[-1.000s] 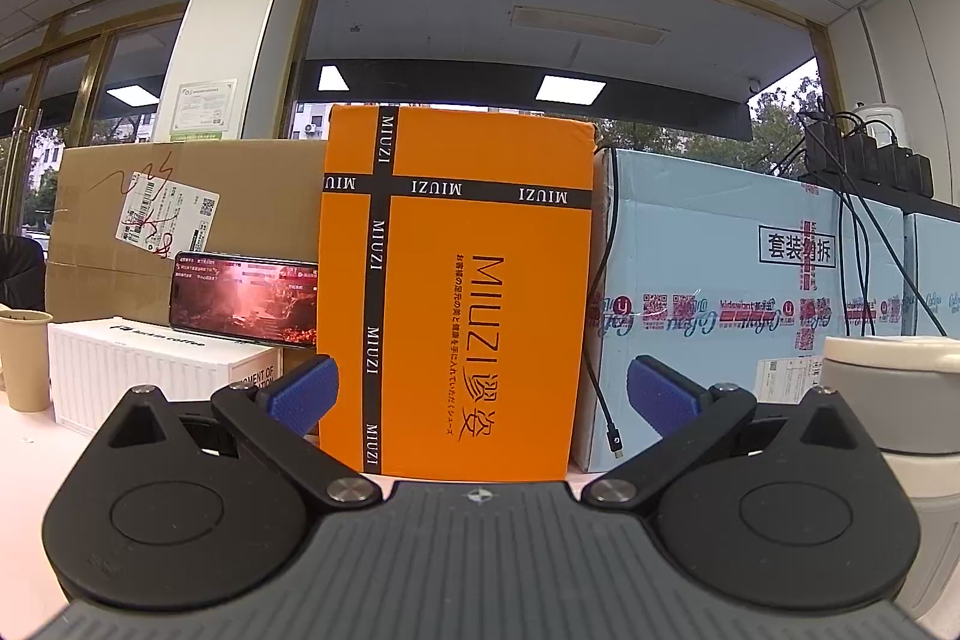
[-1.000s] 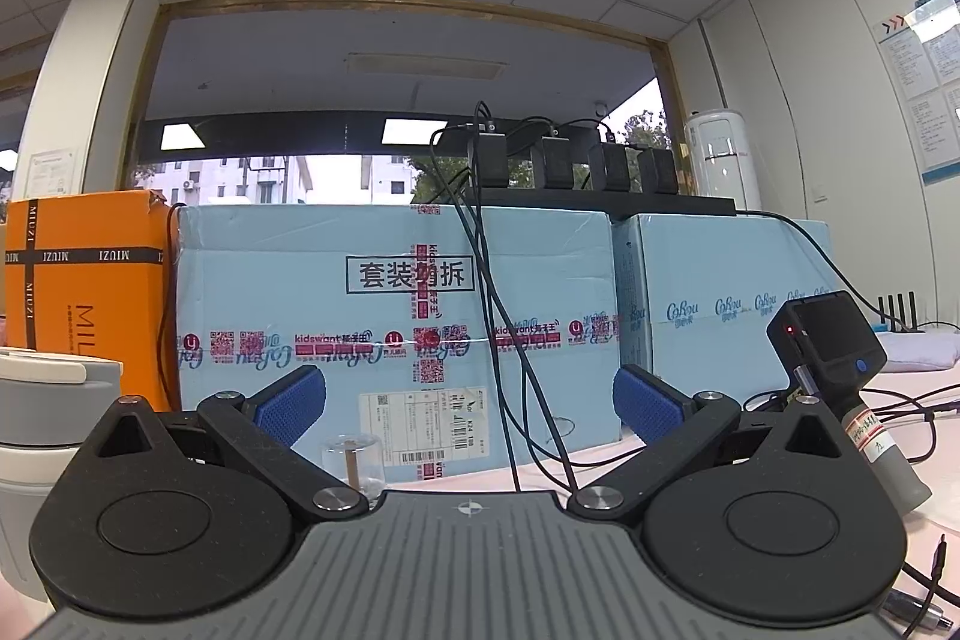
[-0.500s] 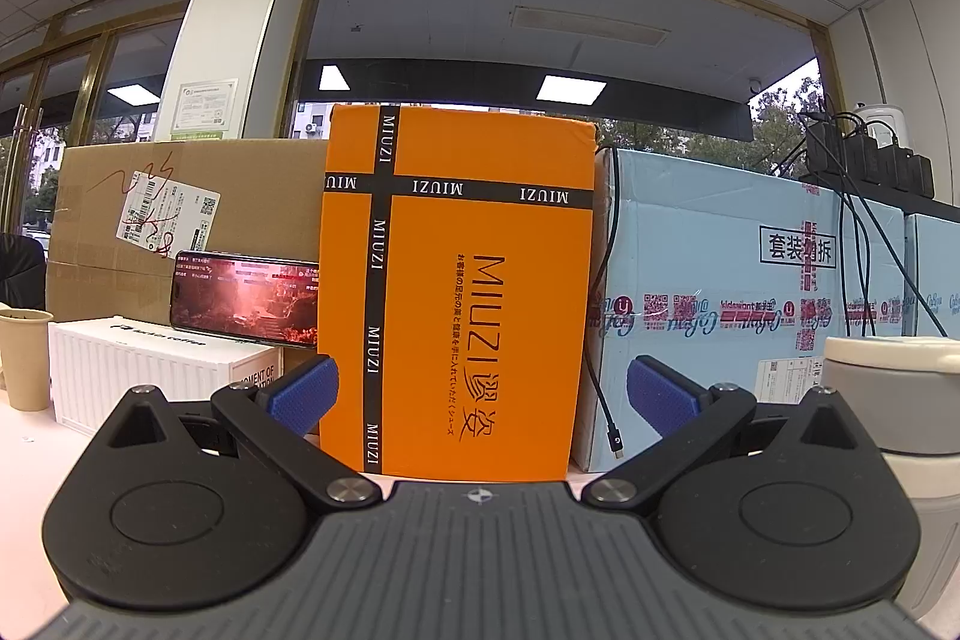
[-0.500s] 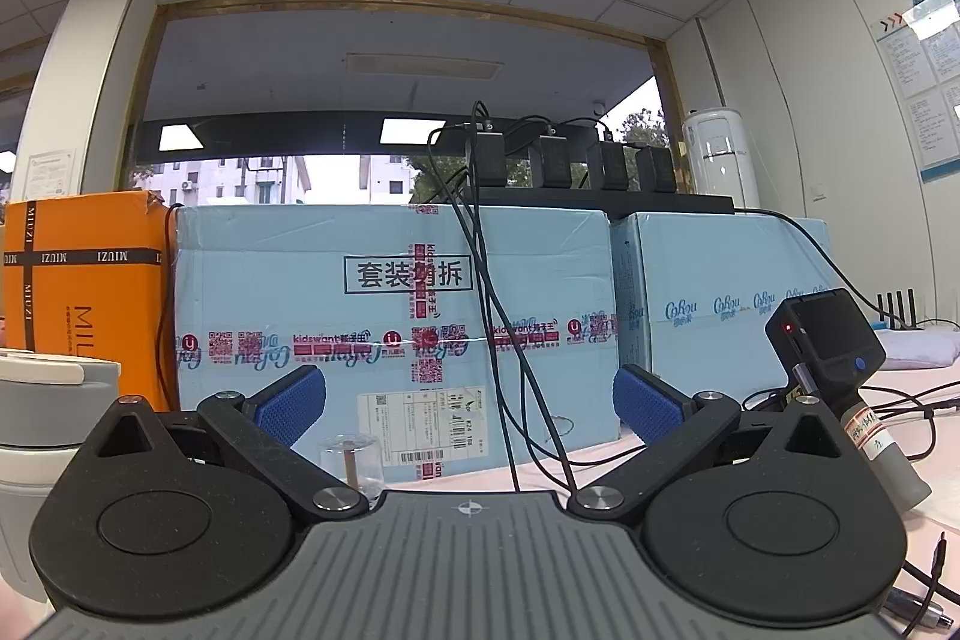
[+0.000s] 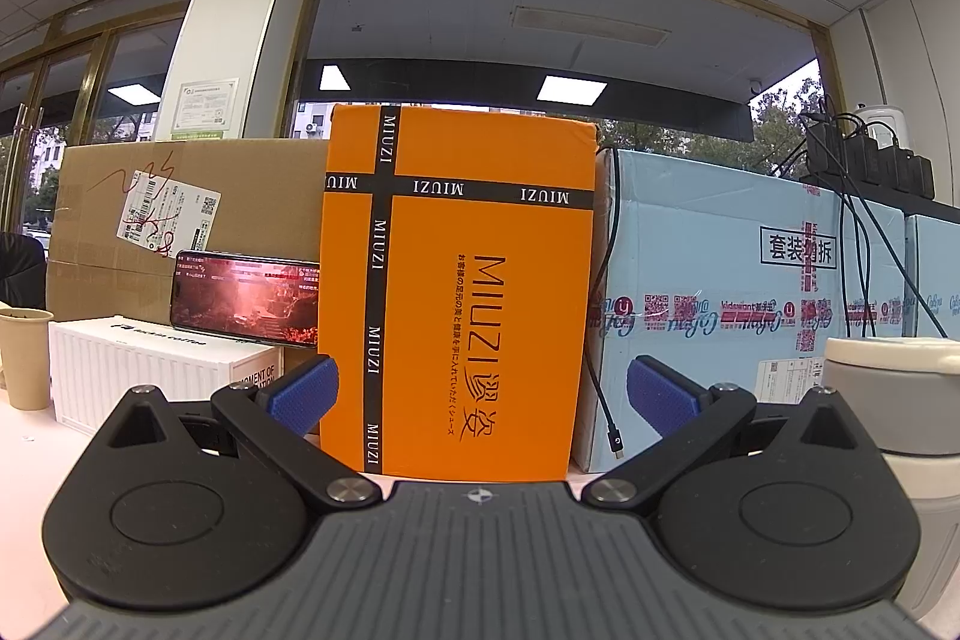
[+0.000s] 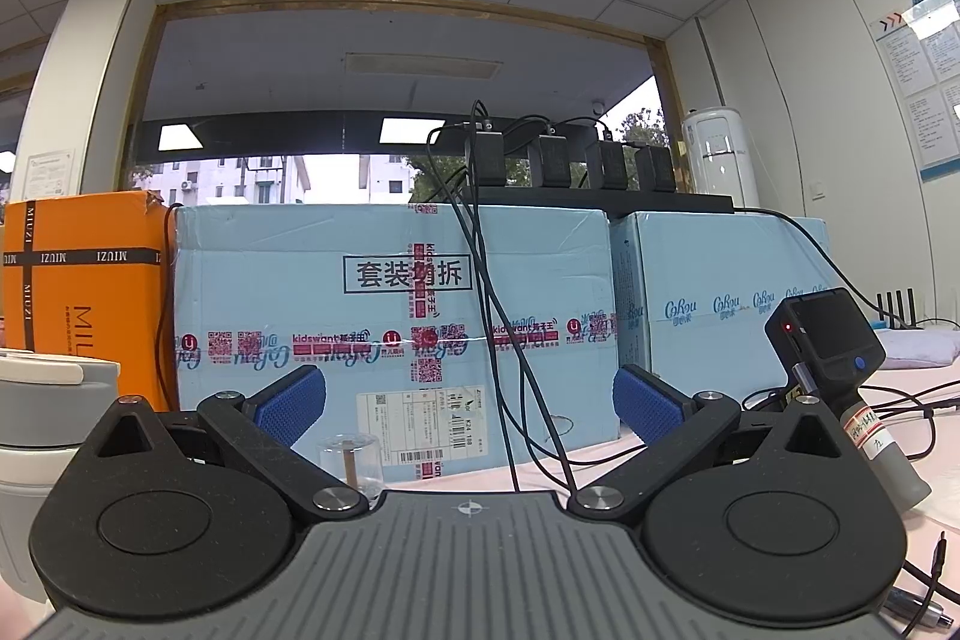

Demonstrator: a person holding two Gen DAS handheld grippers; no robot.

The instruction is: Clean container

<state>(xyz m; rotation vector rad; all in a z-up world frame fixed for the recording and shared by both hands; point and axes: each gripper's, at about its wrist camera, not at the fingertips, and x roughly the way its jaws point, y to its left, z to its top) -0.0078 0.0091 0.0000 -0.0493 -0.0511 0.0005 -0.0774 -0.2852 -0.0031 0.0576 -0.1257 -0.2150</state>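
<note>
Left gripper [image 5: 480, 394]: fingers wide apart, nothing between, facing orange MIUZI box [image 5: 459, 280].
Right gripper [image 6: 468, 403]: fingers wide apart, nothing held, facing light-blue carton [image 6: 390, 316].
Container [image 5: 894, 412]: grey-and-white lidded vessel, upright on table, between the two grippers, right edge of left view.
Small clear glass [image 6: 351, 466]: near left finger, in front of carton.
Handheld camera [image 6: 834, 340]: right, on table.

Both grippers [image 5: 480, 394] [image 6: 468, 403]: black linkages, blue ribbed fingers [image 5: 300, 394], silver screws, grey ribbed base.
</note>
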